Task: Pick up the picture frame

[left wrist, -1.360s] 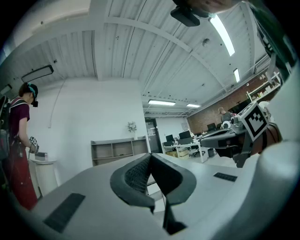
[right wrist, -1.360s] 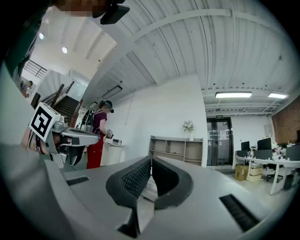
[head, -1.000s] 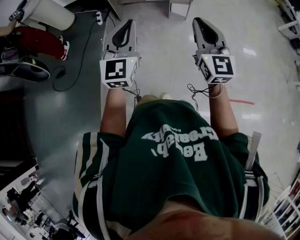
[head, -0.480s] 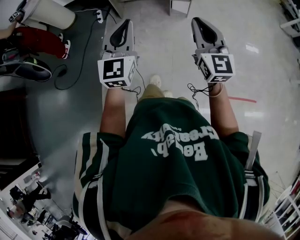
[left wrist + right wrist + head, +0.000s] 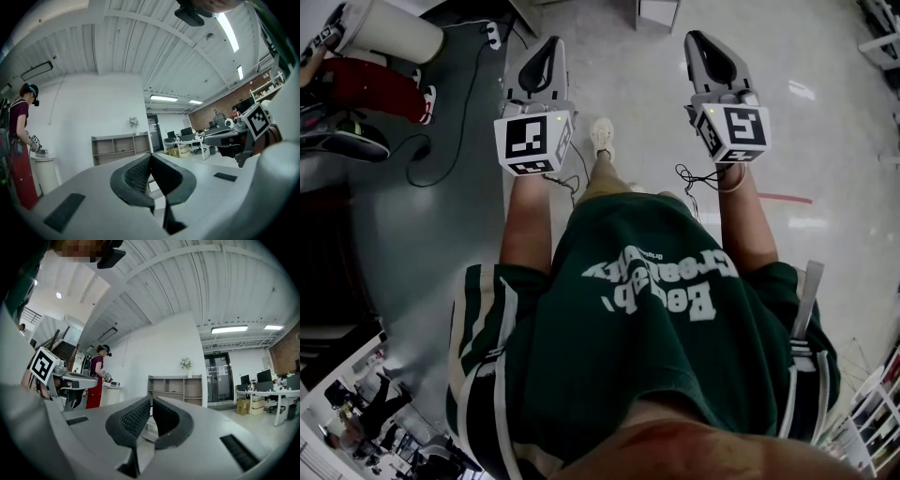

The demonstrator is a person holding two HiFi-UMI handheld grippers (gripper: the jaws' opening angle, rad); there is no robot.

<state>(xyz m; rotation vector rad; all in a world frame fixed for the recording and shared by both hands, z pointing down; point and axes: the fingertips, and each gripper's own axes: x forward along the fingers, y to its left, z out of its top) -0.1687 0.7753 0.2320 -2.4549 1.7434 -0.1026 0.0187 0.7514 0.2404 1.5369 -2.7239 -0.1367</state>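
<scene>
No picture frame shows in any view. In the head view my left gripper (image 5: pixel 546 47) and right gripper (image 5: pixel 698 39) are held out side by side over the bare floor, both pointing level. The left gripper (image 5: pixel 150 157) has its dark pads pressed together with nothing between them. The right gripper (image 5: pixel 151 399) also has its pads meeting at the tips and holds nothing. Each gripper shows in the other's view: the right gripper (image 5: pixel 225 138) and the left gripper (image 5: pixel 70 378).
A low open shelf unit (image 5: pixel 121 147) with a plant on top stands against the white wall ahead. A person in red (image 5: pixel 96 380) works at a white round stand (image 5: pixel 394 28) on the left. A cable (image 5: pixel 441 141) lies on the floor. Desks (image 5: pixel 187 138) stand at the right.
The person's shoe has stepped forward between the two grippers, and the floor has slid back under them. Both grippers keep their pads together.
</scene>
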